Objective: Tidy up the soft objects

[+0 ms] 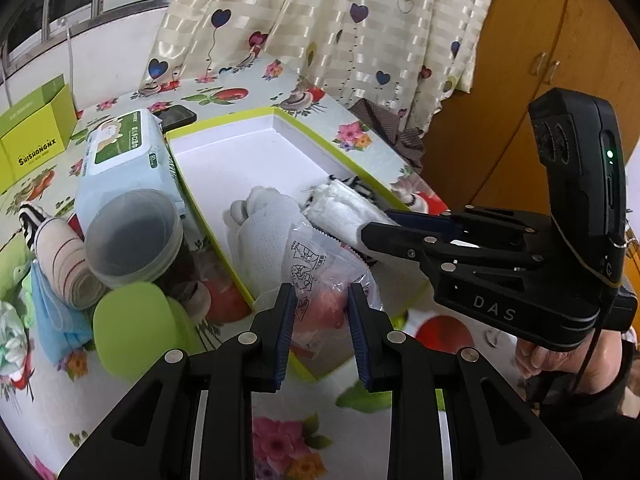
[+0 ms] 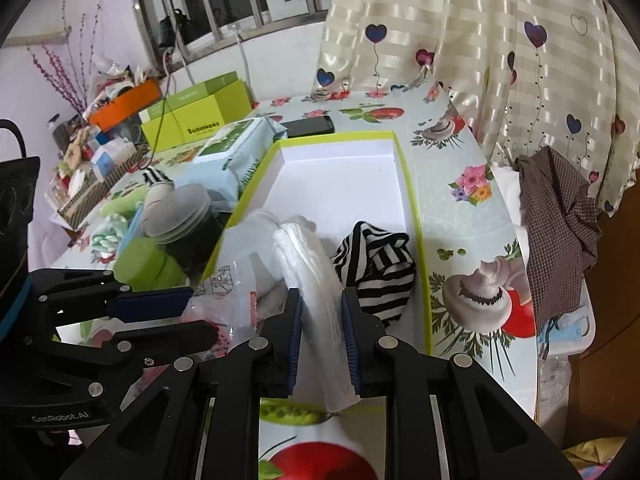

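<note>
1. My right gripper (image 2: 320, 336): jaws pinched on a folded white towel (image 2: 308, 280). The towel's long axis runs along my fingers, one end hanging out behind the pads over the tablecloth (image 2: 472, 216), the other pointing forward into the box (image 2: 404, 184). Seen from my left wrist, the same towel (image 1: 344, 208) lies along the fingers of the right gripper (image 1: 380, 236), far end toward the box's right wall.
2. My left gripper (image 1: 320, 332): jaws part spread, with a clear printed plastic bag (image 1: 316, 276) between the pads; I cannot tell whether the pads press on it. The bag sits at the near end of the box (image 1: 224, 148).
3. Black-and-white striped cloth (image 2: 376, 268): bunched in the box's near right part, just beside the towel, against the right wall.
4. Pale grey-white garment (image 1: 264, 216): in the box, left of the towel, touching the bag.
5. Box: white inside, lime rim, long axis running away from me; far half bare.
6. Left of the box, outside it: green lidded case (image 1: 132, 320), dark jar with clear lid (image 1: 136, 236), rolled striped cloth (image 1: 64, 260), pack of wet wipes (image 1: 124, 152).
7. Farther: black phone (image 2: 310, 125), lime cardboard box (image 1: 32, 140).
8. Farthest: heart-printed curtain (image 2: 460, 32).
</note>
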Action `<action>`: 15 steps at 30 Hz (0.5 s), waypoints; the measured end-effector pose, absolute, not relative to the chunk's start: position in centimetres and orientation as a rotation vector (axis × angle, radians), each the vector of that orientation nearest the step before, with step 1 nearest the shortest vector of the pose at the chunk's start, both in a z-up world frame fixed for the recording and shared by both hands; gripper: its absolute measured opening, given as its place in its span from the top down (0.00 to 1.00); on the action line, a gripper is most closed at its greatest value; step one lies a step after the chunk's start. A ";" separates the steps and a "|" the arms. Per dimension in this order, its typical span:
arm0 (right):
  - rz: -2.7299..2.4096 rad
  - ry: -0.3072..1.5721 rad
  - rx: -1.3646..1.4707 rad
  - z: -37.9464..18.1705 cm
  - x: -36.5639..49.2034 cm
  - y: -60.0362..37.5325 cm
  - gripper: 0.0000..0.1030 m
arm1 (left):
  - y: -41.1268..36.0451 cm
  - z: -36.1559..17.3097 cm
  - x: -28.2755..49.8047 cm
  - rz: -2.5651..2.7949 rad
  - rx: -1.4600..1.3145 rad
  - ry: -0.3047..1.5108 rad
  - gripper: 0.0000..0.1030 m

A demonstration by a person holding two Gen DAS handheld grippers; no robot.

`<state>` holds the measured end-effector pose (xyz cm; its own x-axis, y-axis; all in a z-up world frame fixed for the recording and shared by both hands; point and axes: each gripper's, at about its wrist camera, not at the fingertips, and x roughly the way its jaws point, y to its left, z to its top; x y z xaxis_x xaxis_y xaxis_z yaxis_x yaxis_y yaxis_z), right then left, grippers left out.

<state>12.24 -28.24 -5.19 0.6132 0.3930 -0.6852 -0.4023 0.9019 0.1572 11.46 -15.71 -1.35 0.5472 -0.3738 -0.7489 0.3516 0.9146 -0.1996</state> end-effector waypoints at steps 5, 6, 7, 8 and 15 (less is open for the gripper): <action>0.458 0.789 -0.001 -5.5 13.3 -28.4 0.82 | -15.9 -2.0 13.0 -0.389 -0.015 0.893 0.73; 0.460 0.788 -0.001 -5.5 13.5 -28.4 0.82 | -16.0 -2.0 13.2 -0.381 -0.008 0.890 0.73; 0.461 0.789 0.000 -5.5 13.7 -28.4 0.82 | -16.1 -2.0 13.4 -0.373 -0.003 0.888 0.73; 0.463 0.789 0.000 -5.5 13.9 -28.3 0.82 | -16.2 -2.1 13.7 -0.368 -0.003 0.888 0.73; 0.472 0.793 0.017 -5.7 16.3 -28.0 0.82 | -16.4 -2.4 15.5 -0.329 -0.004 0.885 0.73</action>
<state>16.26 -28.03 -5.75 0.6032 0.4140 -0.6817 -0.4017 0.8961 0.1888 15.53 -16.37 -2.45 0.5863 -0.2841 -0.7586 0.2808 0.9497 -0.1386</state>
